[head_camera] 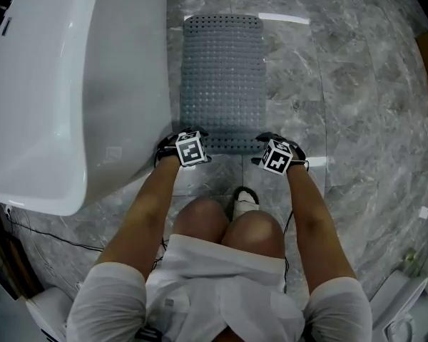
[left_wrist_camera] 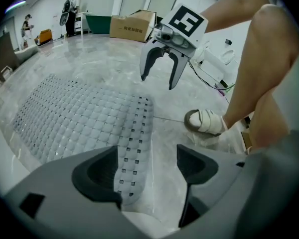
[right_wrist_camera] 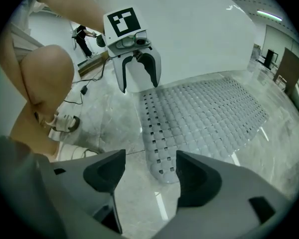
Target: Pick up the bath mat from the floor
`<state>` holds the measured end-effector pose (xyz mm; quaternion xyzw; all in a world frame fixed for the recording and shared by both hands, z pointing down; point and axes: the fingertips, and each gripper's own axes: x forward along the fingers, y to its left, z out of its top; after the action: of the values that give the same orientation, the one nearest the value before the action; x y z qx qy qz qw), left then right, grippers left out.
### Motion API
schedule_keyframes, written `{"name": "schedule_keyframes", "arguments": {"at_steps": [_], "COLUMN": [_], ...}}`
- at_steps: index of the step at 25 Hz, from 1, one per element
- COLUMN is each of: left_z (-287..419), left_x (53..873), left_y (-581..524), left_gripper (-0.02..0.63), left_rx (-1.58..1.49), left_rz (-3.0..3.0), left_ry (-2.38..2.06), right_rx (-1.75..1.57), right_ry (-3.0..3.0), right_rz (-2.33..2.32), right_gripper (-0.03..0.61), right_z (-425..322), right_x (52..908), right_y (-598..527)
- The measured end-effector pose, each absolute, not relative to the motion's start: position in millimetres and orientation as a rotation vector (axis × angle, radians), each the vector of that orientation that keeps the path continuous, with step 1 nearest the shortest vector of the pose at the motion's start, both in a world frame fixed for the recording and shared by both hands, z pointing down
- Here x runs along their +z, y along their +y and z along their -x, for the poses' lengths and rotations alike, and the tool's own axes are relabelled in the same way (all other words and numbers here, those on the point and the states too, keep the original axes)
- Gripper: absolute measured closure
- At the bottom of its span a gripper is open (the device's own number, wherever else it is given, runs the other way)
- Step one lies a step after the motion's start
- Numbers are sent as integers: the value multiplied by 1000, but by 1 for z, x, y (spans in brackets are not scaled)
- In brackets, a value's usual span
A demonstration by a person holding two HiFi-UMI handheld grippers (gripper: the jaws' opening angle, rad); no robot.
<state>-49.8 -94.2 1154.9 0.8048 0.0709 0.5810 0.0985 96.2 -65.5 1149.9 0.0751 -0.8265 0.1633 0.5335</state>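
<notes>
A grey perforated bath mat (head_camera: 222, 84) lies flat on the marble floor beside the tub. My left gripper (head_camera: 184, 136) sits low at the mat's near left corner, my right gripper (head_camera: 274, 140) at its near right corner. In the left gripper view the jaws (left_wrist_camera: 149, 166) stand wide, with the mat's edge (left_wrist_camera: 132, 148) between them and the pads not pressing on it; the right gripper (left_wrist_camera: 159, 78) shows opposite. In the right gripper view the open jaws (right_wrist_camera: 148, 171) straddle the mat's corner (right_wrist_camera: 162, 158) the same way, and the left gripper (right_wrist_camera: 139, 81) faces them.
A white bathtub (head_camera: 64, 84) flanks the mat's left side. The person crouches, with a sandalled foot (head_camera: 245, 199) just behind the mat. Thin cables (head_camera: 50, 235) run over the floor. Far off stand a cardboard box (left_wrist_camera: 132, 26) and people (left_wrist_camera: 72, 11).
</notes>
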Motion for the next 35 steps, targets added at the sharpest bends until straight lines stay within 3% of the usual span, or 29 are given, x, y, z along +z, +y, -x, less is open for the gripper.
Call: {"name": "schedule_keyframes", "arguments": {"at_steps": [11,27,29,31,35], "left_z": [67,74,75,75,75], "left_x": [1224,1258,1260,1261,1261], "left_y": [-92,-95,-99,-104,-107], "left_gripper": [225,227,240,319,325], "left_rx": [1861,1982,2001,2005,1999], "left_rz": [-2286,-2311,-2333,-2345,-2340], "left_ry": [228,231,210,171,169], "right_rx": [308,211,207,211,236], "right_ry": [-1863,-1777,-1792,-1798,-1794], "right_rz": [-110,-146,-150,-149,-147], "right_gripper": [265,267,267,268,292], "right_z": [-93,-87,-88,-87,-87], "right_x": [1227,1263,1263,1264,1262], "right_y": [-70,-75,-76,-75,-79]}}
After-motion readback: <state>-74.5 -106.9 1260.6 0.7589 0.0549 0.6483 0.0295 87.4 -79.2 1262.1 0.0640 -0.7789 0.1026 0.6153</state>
